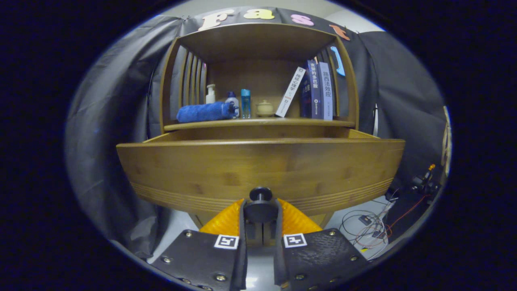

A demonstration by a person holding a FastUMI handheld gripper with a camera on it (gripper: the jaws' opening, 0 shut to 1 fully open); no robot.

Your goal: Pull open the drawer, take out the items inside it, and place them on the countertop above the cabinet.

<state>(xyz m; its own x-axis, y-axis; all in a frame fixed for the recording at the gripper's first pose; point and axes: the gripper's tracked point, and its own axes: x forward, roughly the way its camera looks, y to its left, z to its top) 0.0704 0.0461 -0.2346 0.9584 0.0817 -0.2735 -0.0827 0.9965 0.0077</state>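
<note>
Tool [260, 212] clamps the drawer [258, 169] knob [260, 194] below the countertop [258, 123].

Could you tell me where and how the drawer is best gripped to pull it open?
By its knob, from straight in front. It is the only thing jutting from the flat drawer front, and the gripper has its fingers either side of it already.
</note>
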